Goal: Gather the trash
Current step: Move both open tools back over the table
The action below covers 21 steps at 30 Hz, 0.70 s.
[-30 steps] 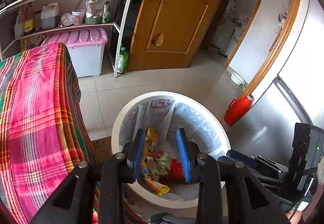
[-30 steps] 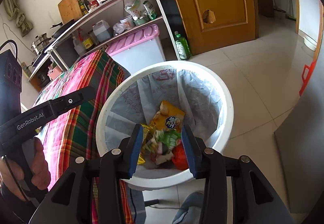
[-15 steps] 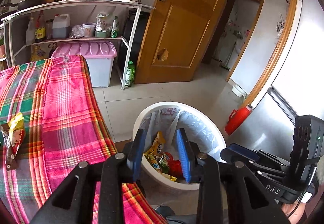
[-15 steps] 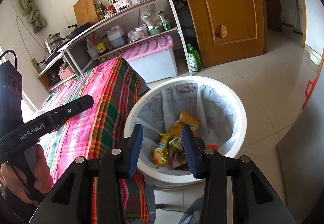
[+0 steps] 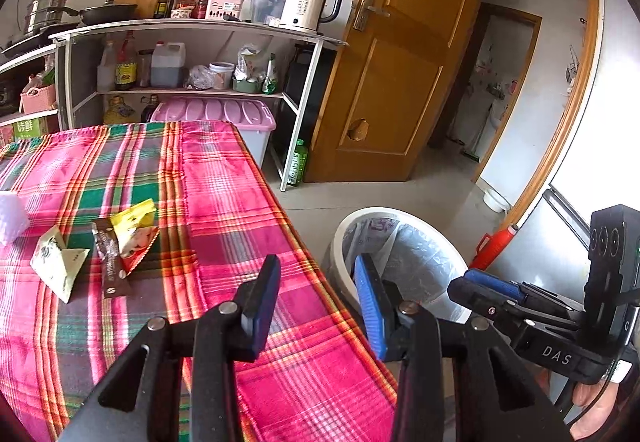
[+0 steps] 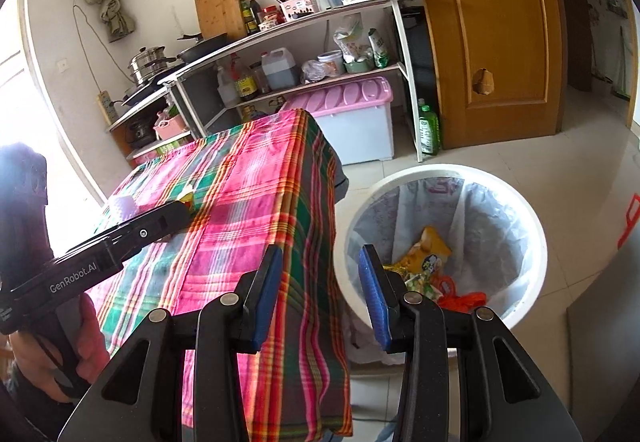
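Wrappers on the worktop (image 5: 224,178): three, namely one pale green packet (image 5: 58,262), one brown sachet (image 5: 110,262), one yellow-red packet (image 5: 134,230). Beside the worktop: one white bin (image 6: 532,242). Tongs: two sets (image 5: 316,298) (image 6: 320,286).

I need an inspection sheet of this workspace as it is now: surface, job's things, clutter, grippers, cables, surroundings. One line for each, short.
Surface: table with plaid cloth, cloth hangs over the edge.
Job's things: wrappers lie on the cloth; white bin beside the table, lined, holds trash.
Clutter: white object at the cloth's left edge.
Grippers: left gripper open, empty; right gripper open, empty.
Cables: power strip cord on the wall.
Surroundings: shelf rack with kettle, wooden door.
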Each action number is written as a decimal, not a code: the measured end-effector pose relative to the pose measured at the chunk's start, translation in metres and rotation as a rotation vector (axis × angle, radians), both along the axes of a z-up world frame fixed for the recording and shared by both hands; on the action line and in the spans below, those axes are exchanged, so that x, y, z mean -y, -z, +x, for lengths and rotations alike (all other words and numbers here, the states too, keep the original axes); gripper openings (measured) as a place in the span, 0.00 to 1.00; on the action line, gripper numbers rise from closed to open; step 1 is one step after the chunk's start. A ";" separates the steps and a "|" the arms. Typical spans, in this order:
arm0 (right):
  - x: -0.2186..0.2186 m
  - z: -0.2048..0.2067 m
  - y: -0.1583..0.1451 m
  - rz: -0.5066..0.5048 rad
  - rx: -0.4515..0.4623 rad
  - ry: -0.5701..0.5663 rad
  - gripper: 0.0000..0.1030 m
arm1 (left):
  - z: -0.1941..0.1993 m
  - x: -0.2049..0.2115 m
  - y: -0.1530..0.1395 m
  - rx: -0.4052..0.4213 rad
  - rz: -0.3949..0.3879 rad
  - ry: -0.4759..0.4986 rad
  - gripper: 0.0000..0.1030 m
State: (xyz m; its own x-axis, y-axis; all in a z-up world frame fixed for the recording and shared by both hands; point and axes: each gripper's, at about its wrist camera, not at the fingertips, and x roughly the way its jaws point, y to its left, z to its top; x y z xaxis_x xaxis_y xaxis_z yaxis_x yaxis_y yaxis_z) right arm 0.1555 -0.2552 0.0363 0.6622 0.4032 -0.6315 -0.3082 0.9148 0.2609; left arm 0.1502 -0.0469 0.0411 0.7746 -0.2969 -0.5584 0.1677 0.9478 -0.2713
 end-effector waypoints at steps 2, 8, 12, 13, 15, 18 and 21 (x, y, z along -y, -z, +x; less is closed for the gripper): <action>-0.007 -0.002 0.000 0.003 0.003 -0.016 0.40 | -0.007 -0.010 0.001 0.002 0.004 -0.019 0.39; -0.031 -0.003 0.001 -0.007 -0.006 -0.068 0.40 | -0.020 -0.039 0.007 -0.004 0.008 -0.081 0.40; -0.048 -0.002 0.002 -0.020 -0.010 -0.100 0.40 | -0.026 -0.059 0.013 -0.013 0.005 -0.123 0.40; -0.053 -0.001 0.002 -0.021 -0.013 -0.107 0.40 | -0.028 -0.064 0.014 -0.014 0.006 -0.135 0.40; -0.061 0.001 0.002 -0.024 -0.016 -0.122 0.40 | -0.030 -0.075 0.017 -0.017 0.004 -0.158 0.40; -0.074 0.004 0.003 -0.024 -0.022 -0.145 0.40 | -0.033 -0.092 0.020 -0.021 0.001 -0.192 0.40; -0.086 0.009 0.004 -0.021 -0.032 -0.166 0.40 | -0.034 -0.108 0.024 -0.029 -0.004 -0.228 0.41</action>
State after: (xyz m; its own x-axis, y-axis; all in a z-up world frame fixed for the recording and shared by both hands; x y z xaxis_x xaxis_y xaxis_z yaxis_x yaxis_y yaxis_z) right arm 0.1642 -0.1691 0.0321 0.5672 0.4914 -0.6609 -0.4470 0.8577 0.2541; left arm 0.1163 0.0616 0.0171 0.8058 -0.1179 -0.5804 -0.0588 0.9592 -0.2766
